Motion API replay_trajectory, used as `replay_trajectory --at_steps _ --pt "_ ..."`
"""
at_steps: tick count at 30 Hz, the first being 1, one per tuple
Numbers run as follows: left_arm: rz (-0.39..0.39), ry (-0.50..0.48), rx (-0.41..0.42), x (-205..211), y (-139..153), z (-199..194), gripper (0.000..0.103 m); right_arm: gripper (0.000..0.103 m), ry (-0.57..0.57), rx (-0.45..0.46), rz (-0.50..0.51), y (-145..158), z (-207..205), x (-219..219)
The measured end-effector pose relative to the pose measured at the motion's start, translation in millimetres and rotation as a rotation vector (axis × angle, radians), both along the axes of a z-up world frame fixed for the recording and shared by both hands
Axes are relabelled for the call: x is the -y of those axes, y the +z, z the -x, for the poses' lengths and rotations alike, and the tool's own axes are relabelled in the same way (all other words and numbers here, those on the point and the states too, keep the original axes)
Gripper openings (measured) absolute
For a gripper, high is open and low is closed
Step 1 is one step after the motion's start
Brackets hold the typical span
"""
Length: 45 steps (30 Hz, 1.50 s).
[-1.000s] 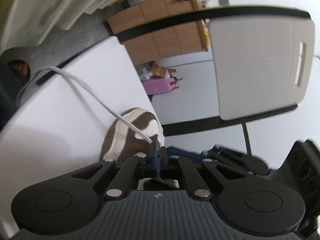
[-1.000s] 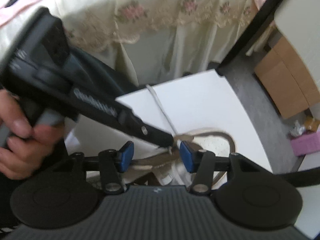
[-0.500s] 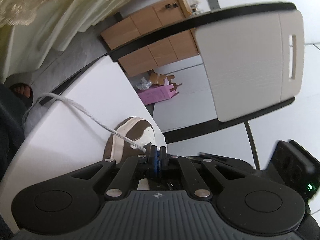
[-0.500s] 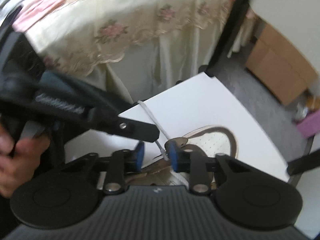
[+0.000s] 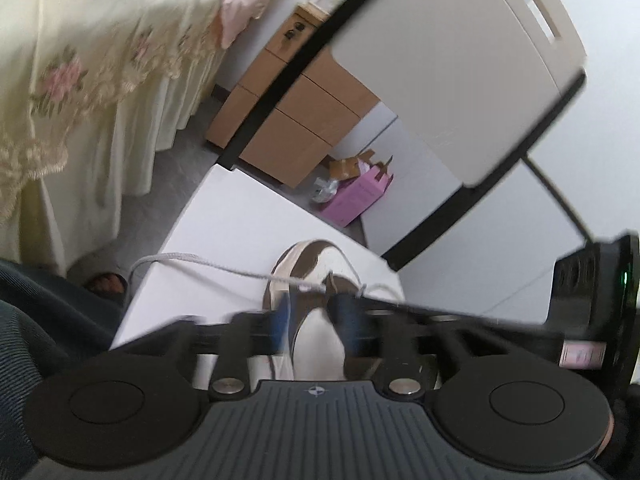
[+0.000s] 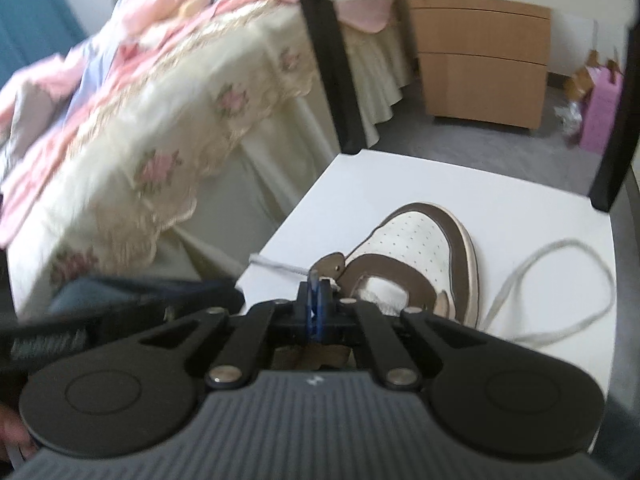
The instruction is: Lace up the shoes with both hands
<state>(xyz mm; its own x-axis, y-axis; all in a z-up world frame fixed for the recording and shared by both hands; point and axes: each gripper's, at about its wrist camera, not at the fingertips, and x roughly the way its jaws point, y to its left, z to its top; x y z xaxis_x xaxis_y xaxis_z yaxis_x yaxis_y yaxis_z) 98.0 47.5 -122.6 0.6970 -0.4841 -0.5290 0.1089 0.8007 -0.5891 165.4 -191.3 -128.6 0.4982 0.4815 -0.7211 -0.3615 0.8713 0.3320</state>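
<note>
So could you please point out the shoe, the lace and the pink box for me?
shoe (image 6: pixel 416 240), right wrist view, on the white perforated toe.
lace (image 6: pixel 516 280), right wrist view, on the loop lying right of the shoe.
pink box (image 5: pixel 354 196), left wrist view, on its side face.

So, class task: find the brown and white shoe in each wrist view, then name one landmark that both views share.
Left wrist: the shoe sits low centre, toe pointing away, partly behind the open left gripper.
Right wrist: the shoe lies right of centre, beyond the shut right gripper.
Shared landmark: the wooden drawer unit on the grey floor.
</note>
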Motion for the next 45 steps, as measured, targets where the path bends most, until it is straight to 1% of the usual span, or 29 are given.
replay_trajectory --at_steps 3,6,7,8,12,16,20,21,24,25,26,28,29,30,31,33,34,36,38,40,45 --pt "-0.086 -0.032 0.040 11 6 10 0.049 0.003 -0.046 0.037 -0.046 -6 10 5" --pt "-0.207 -0.084 0.081 26 8 19 0.050 0.003 -0.095 0.061 -0.130 -13 16 15" --pt "-0.264 -0.090 0.119 32 10 25 0.050 0.003 -0.110 0.066 -0.165 -15 18 19" --pt "-0.303 -0.092 0.143 35 11 28 0.050 0.003 -0.125 0.072 -0.201 -17 19 24" --pt "-0.370 -0.119 0.190 42 12 36 0.050 0.003 -0.168 0.080 -0.343 -24 23 44" --pt "-0.398 -0.112 0.195 44 16 40 0.050 0.003 -0.172 0.069 -0.410 -26 21 53" --pt "-0.396 -0.128 0.222 46 21 49 0.050 0.003 -0.167 0.079 -0.419 -24 21 55" --pt "-0.405 -0.132 0.227 48 21 51 0.050 0.003 -0.165 0.082 -0.418 -23 21 55" --pt "-0.472 -0.162 0.226 63 13 52 0.049 0.003 -0.165 0.082 -0.424 -24 22 55" --pt "-0.483 -0.162 0.224 65 10 50 0.049 0.003 -0.164 0.083 -0.424 -24 22 54" --pt "-0.494 -0.163 0.222 68 7 48 0.047 0.003 -0.161 0.088 -0.417 -24 22 53" --pt "-0.515 -0.165 0.219 74 1 45 0.035 0.003 -0.153 0.099 -0.404 -24 24 52" --pt "-0.526 -0.165 0.218 76 -2 44 0.031 0.003 -0.149 0.105 -0.398 -24 25 52" --pt "-0.537 -0.166 0.216 79 -5 42 0.025 0.003 -0.146 0.112 -0.394 -24 26 52" --pt "-0.548 -0.167 0.214 82 -8 40 0.021 0.003 -0.150 0.113 -0.403 -25 26 53" --pt "-0.570 -0.168 0.211 87 -14 37 0.019 0.003 -0.182 0.091 -0.480 -31 25 60" --pt "-0.581 -0.169 0.210 90 -17 36 0.019 0.003 -0.197 0.086 -0.501 -32 25 62" --pt "-0.601 -0.171 0.207 95 -23 32 0.019 0.003 -0.207 0.108 -0.474 -29 28 61" --pt "-0.594 -0.180 0.204 94 -25 31 0.019 0.003 -0.206 0.136 -0.471 -22 32 59" --pt "-0.583 -0.178 0.193 93 -27 29 0.019 0.003 -0.176 0.220 -0.468 -8 41 56" --pt "-0.572 -0.184 0.194 92 -29 27 0.019 0.003 -0.146 0.337 -0.453 34 48 49"
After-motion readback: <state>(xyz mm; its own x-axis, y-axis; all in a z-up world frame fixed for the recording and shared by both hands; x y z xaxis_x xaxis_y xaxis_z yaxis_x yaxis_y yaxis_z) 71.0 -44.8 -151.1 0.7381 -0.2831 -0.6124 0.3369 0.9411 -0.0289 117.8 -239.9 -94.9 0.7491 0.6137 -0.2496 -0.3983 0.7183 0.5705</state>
